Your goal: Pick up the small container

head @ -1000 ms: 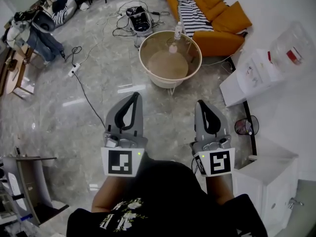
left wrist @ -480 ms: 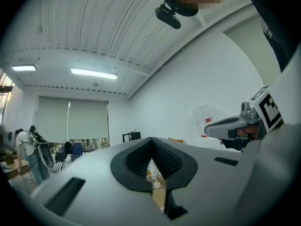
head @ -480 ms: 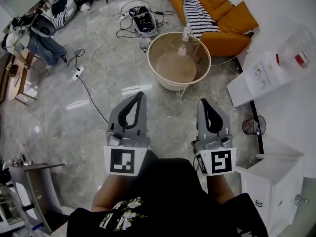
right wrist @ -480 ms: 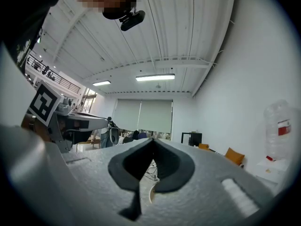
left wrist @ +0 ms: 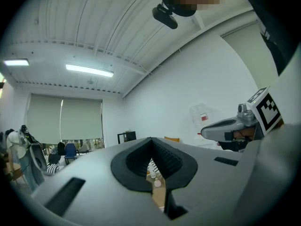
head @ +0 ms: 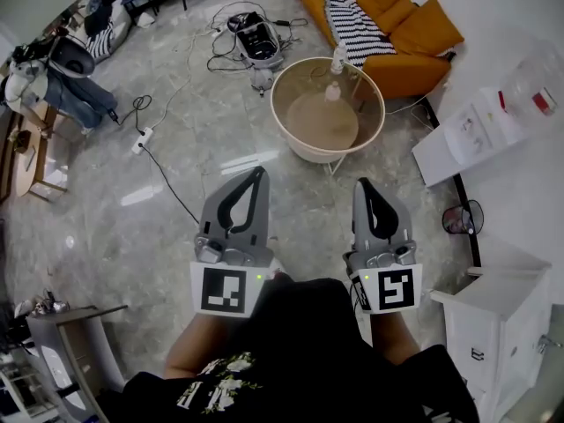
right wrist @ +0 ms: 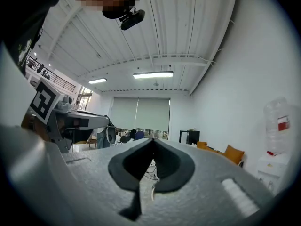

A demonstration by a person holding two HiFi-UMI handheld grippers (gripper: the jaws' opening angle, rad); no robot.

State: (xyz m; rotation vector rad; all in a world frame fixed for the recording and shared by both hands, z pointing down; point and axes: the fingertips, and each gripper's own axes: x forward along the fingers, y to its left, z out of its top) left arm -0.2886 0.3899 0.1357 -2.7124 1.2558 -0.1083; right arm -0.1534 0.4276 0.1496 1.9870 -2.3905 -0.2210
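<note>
Since a sec ago the round desk (head: pixel 274 113) has drifted right, now straight ahead. Left gripper (head: pixel 258 173) & right gripper (head: pixel 363 185): jaws closed, empty. Small container (head: pixel 332 92) sits on desk, well ahead, btwn both jaws; right looks slightly nearer.

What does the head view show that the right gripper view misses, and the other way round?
Head view only: two small bottles on the round table, a waste bin, a white cabinet. Right gripper view only: ceiling lights, window blinds. Both: the orange sofa, the water jug, the left tongs and right tongs, each shut.
</note>
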